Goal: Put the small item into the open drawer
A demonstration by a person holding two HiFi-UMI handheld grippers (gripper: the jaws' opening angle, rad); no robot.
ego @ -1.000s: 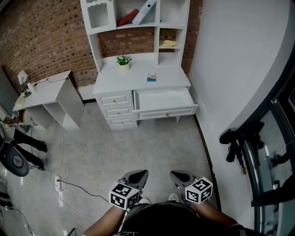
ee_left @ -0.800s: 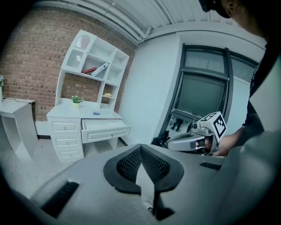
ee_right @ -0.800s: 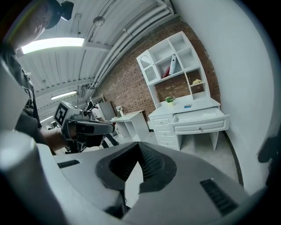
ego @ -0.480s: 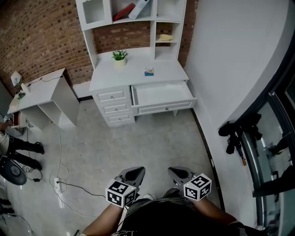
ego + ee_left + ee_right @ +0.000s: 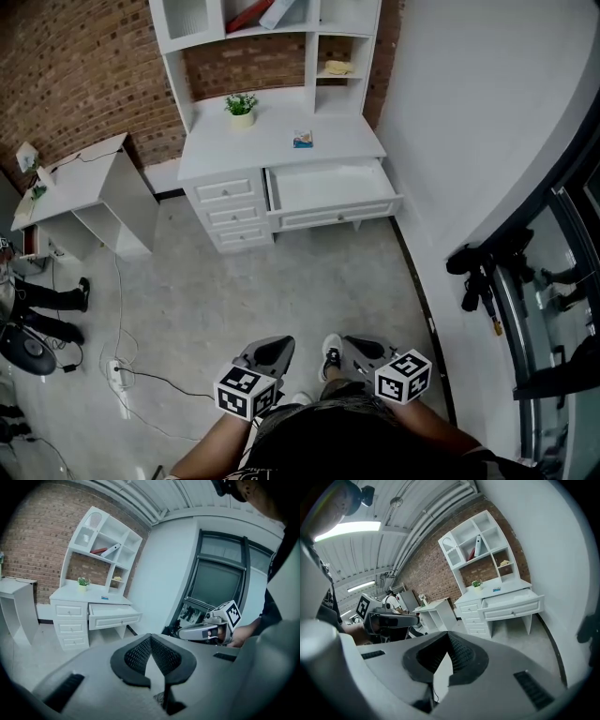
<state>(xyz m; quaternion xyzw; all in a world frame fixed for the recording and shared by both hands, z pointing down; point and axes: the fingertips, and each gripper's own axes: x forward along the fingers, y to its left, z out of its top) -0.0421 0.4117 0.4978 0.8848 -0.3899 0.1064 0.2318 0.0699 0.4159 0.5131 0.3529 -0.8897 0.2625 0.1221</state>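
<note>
Only the head view showed both claws at once. The left claw (image 5: 272, 349) and the right claw (image 5: 358, 351) hung low by the person's waist, well apart from the white bench (image 5: 272, 155). Each gripper view showed its own claw clenched on nothing, the tips meeting. The left gripper view alone took in a tall dark window (image 5: 220, 581), and the right gripper view alone took in a ceiling light strip (image 5: 347, 529).

Counted in the head view:
- One small item (image 5: 303, 139) lay on the bench top behind the one open drawer (image 5: 323, 186), not in it.
- Three shut drawers (image 5: 232, 216) were stacked to the left of the open one.
- One potted plant (image 5: 241, 105) stood on the bench.
- One side bench (image 5: 75, 183) stood further left.
</note>
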